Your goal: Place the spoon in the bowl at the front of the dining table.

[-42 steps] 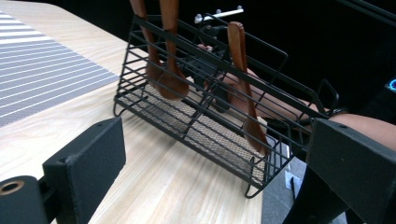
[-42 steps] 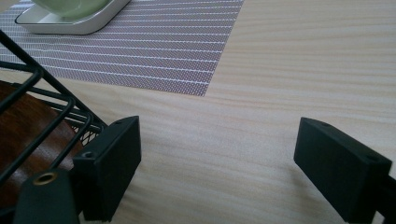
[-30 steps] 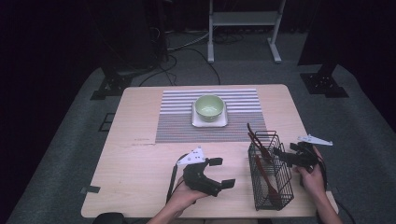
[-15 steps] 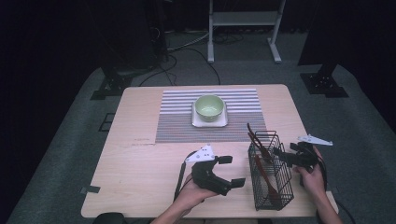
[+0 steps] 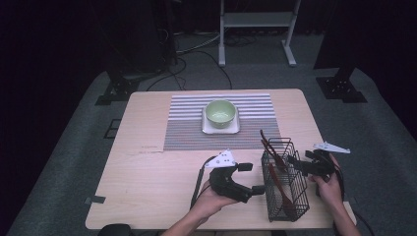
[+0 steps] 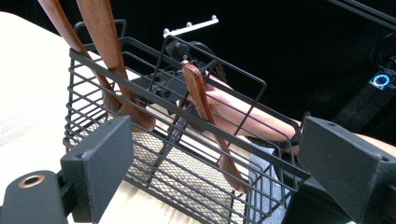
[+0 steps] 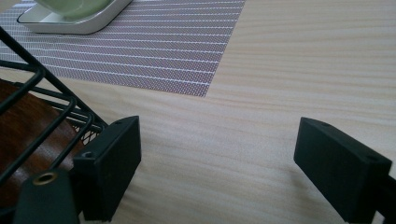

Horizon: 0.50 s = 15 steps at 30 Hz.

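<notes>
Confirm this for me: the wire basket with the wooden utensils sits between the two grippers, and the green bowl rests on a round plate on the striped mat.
Not quite. The plate under the green bowl is square with rounded corners, not round, as the high view shows. The rest stands: the wire basket with the wooden utensils sits between the left gripper and the right gripper, and the bowl is on the striped mat.

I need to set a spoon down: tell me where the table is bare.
The widest bare patch is the table's left half, between the striped mat and the near edge. A narrow strip runs right of the mat, beyond the wire basket. It is crowded at the near right, where the left tool, the basket and the right tool sit close.
</notes>
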### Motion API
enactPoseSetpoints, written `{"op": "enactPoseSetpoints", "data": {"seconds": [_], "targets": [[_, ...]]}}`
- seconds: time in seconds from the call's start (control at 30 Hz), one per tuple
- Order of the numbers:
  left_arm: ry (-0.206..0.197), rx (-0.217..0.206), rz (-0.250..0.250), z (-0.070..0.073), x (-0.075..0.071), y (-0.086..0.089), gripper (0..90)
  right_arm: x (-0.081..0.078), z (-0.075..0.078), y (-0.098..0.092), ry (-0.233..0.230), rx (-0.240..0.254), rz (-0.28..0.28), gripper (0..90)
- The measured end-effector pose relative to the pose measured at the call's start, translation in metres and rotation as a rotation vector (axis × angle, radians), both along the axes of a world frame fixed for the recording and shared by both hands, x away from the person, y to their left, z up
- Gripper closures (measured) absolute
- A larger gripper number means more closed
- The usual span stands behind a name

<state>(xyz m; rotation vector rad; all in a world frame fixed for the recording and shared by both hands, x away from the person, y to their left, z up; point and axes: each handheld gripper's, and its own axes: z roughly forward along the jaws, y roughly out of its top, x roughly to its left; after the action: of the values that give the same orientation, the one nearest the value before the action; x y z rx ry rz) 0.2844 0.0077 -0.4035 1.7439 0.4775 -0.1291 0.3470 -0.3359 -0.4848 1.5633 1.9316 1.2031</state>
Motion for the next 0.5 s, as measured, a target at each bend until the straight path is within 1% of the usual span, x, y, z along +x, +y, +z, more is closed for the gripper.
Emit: {"op": "enactPoseSetpoints", "data": {"seconds": [0.1,0.13,0.2,0.37,0.47,0.5], "targets": [[0.008,-0.002,-0.004,0.001,0.001,-0.002,10.0,0.000,0.000,0.000,0.000,0.002,0.000,13.4],[0.013,-0.007,-0.007,0.001,0.001,-0.003,12.5,0.000,0.000,0.000,0.001,0.003,-0.001,13.4],[0.010,-0.006,-0.014,0.003,0.001,-0.006,12.9,0.000,0.000,0.000,0.001,0.002,0.000,13.4],[-0.005,0.007,-0.011,0.007,0.002,-0.011,13.9,0.000,0.000,0.000,0.000,0.000,0.001,13.4],[-0.001,0.013,-0.017,0.007,0.004,-0.013,14.0,0.000,0.000,0.000,0.000,0.000,0.001,13.4],[-0.007,0.016,-0.025,0.007,0.004,-0.014,16.9,0.000,0.000,0.000,0.001,0.000,0.001,13.4]]}}
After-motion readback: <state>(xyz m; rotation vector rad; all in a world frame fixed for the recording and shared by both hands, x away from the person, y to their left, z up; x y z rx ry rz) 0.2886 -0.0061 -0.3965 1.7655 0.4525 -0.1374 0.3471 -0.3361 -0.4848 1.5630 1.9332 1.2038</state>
